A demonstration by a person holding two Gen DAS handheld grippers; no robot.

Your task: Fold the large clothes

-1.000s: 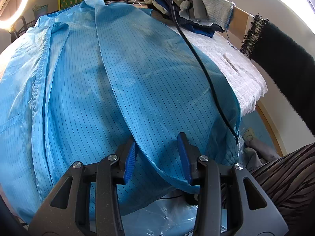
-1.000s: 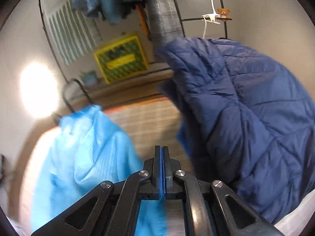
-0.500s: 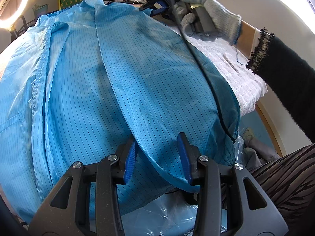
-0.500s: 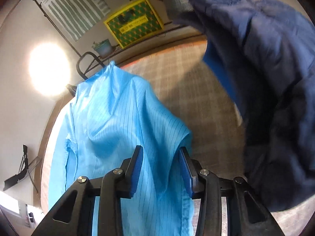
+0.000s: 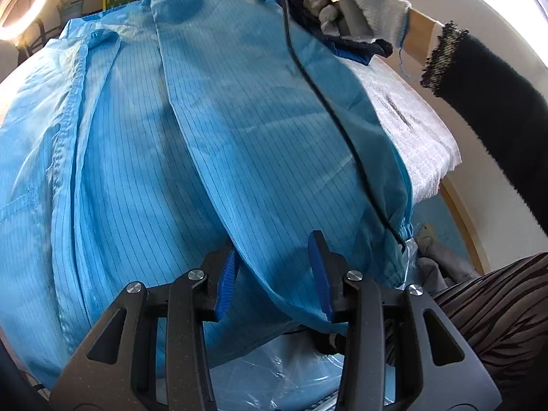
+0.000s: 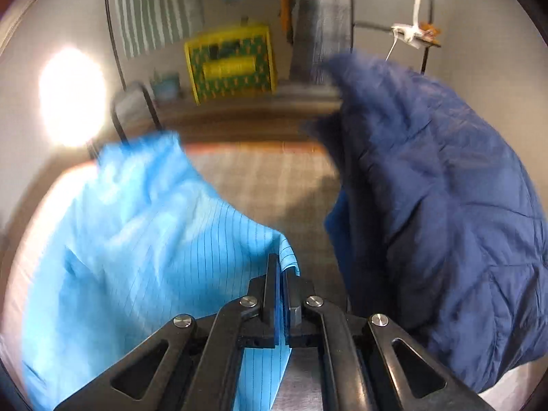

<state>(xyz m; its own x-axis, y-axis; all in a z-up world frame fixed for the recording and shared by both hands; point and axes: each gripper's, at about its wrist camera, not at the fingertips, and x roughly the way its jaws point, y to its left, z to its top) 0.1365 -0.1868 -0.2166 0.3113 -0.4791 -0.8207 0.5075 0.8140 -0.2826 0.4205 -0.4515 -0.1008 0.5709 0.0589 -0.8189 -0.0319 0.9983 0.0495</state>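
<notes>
A large light-blue pinstriped coat point(image 5: 212, 130) lies spread across the table, a folded panel running down its middle. My left gripper point(image 5: 274, 274) is open, its blue pads straddling the folded panel's lower edge near the hem. In the right wrist view my right gripper point(image 6: 281, 274) is shut on the coat's far corner edge point(image 6: 287, 257), with the coat point(image 6: 137, 239) spreading to the left. The gloved hand holding the right gripper point(image 5: 346, 3) shows at the coat's far end in the left wrist view.
A dark navy quilted jacket point(image 6: 445, 205) is heaped at the right of the table. A white towel point(image 5: 418, 137) lies beside the coat. A black cable point(image 5: 342, 126) trails over the coat. A yellow crate point(image 6: 229, 65) and a bright lamp point(image 6: 72, 96) stand behind.
My right gripper was shut and empty, opened over the coat's far corner, and has now closed on its edge. My left gripper has stayed open in place.
</notes>
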